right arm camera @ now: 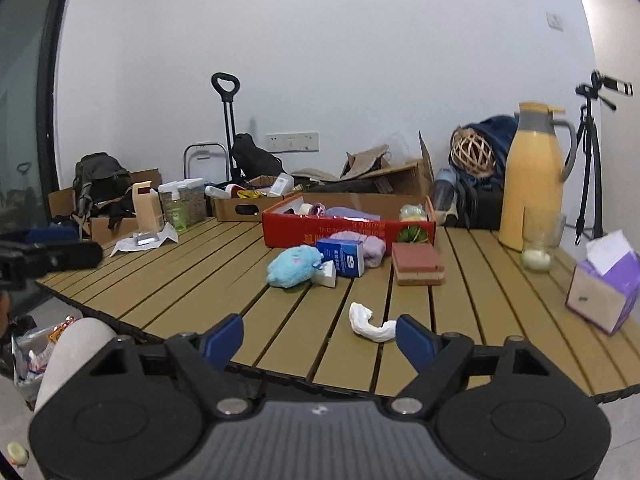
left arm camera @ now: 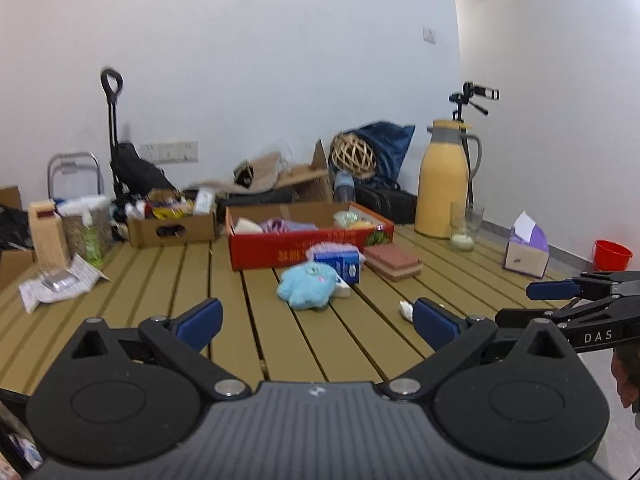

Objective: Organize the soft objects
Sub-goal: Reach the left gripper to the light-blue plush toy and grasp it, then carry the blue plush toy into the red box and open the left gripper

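- Left wrist view: left gripper (left arm camera: 316,318) is level above the slatted table (left arm camera: 160,280), jaws spread wide, nothing between them. Blue plush toy (left arm camera: 307,286) lies ahead, just in front of the red box (left arm camera: 280,254). Right gripper (left arm camera: 560,300) enters from the right, over the table edge.
- Right wrist view: right gripper (right arm camera: 318,340) is level at the near table edge, jaws wide, empty. Crumpled white cloth (right arm camera: 370,324) lies just beside its right finger.
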`<state>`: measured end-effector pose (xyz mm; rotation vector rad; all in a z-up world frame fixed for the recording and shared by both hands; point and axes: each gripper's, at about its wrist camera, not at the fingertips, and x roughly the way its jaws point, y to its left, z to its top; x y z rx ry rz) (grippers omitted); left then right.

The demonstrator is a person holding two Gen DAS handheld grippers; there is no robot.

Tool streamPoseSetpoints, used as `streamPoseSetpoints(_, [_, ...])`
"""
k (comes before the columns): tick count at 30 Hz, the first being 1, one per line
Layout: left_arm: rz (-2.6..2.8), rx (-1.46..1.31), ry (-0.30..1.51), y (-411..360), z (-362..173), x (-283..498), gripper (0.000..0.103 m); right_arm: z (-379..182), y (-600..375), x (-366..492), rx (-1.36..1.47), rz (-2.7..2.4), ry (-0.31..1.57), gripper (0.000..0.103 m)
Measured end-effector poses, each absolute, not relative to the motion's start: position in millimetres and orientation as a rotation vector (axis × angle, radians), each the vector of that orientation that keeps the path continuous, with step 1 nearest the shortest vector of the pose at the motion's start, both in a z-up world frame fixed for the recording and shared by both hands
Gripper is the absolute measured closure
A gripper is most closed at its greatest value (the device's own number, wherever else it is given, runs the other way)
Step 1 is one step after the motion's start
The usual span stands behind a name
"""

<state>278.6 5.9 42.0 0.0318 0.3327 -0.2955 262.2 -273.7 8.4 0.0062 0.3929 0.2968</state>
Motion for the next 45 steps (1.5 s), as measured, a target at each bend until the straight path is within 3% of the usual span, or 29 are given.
streamPoseSetpoints(6, [-0.265, -0.028, 0.444, 0.7, 13.7, 336.1, 0.002, -8.9, -278.3, 311.7, 0.084, 0.289, 0.458, 0.036])
streamPoseSetpoints(13, [-0.226, -0.101, 0.516, 7.3, -7.6, 417.4, 0.021, -24.6, -264.0, 381.3, 0.149, 0.354, 0.533, 0.054])
streamPoseSetpoints(23, [-0.376, -0.197, 0.573, 19.3, -19.3, 558.6, 0.031, -31.4, -223.9, 496.3, 0.2, 0.419, 0.54, 0.058])
streamPoseSetpoints(27, [-0.447, -0.28, 0.674, 29.0, -37.4, 590.9, 0.049, -41.4, -217.7, 528.7, 0.269, 0.416, 0.561, 0.066])
streamPoseSetpoints(31, [-0.545, -0.459, 0.76, 42.5, -54.3, 599.4, 0.055, -52.8, -212.3, 547.3, 0.285, 0.419, 0.598, 0.066])
streamPoseSetpoints(37, [-0.534, -0.479, 0.755, 46.1, -57.0, 600.3, 0.066, -62.7, -213.0, 555.9, 0.328, 0.445, 0.592, 0.069])
streamPoseSetpoints(45, [-0.477, -0.449, 0.622, 49.1, -26.6, 532.9, 0.067, -38.0, -205.0, 523.7, 0.316, 0.489, 0.56, 0.071])
